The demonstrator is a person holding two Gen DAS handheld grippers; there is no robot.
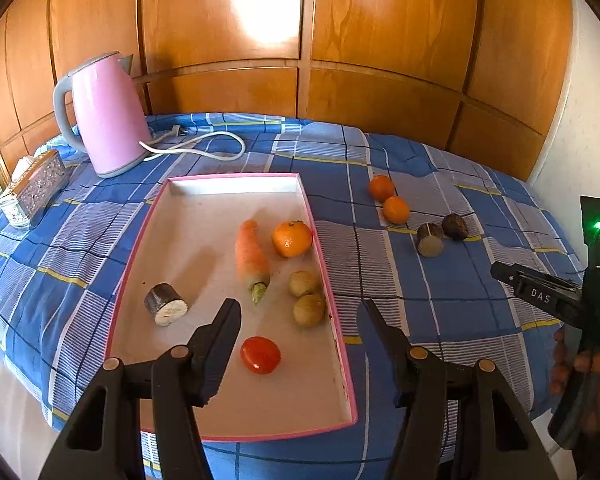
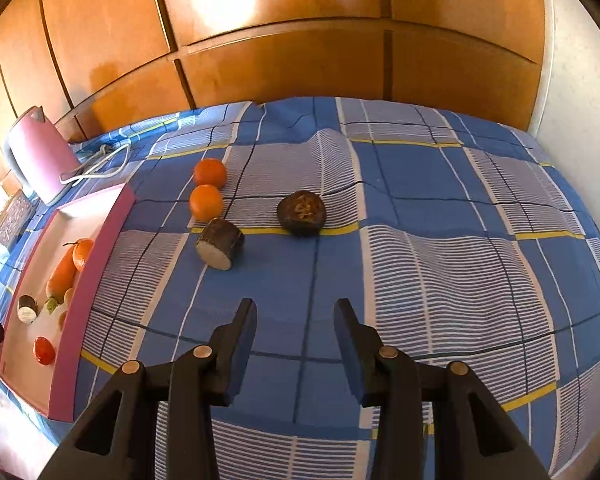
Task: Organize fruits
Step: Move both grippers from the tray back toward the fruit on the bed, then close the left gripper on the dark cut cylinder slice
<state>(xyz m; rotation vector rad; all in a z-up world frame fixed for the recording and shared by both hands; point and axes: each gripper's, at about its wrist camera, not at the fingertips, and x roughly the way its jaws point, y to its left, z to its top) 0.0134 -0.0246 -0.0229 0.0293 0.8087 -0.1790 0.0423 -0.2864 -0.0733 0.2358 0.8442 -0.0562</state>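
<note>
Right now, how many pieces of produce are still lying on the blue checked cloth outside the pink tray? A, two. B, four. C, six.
B: two oranges and two dark cut pieces lie on the cloth, outside the tray.

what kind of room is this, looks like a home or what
Most likely a room in a home, perhaps a bedroom: the work surface looks like a bed under a blue checked sheet, backed by wooden cupboard doors. A pink kettle and a pink tray of fruit and vegetables sit on it.

Left tongs (image 1: 300, 312) gape empty over pink tray (image 1: 336, 312); tomato (image 1: 260, 354) inside.
</note>
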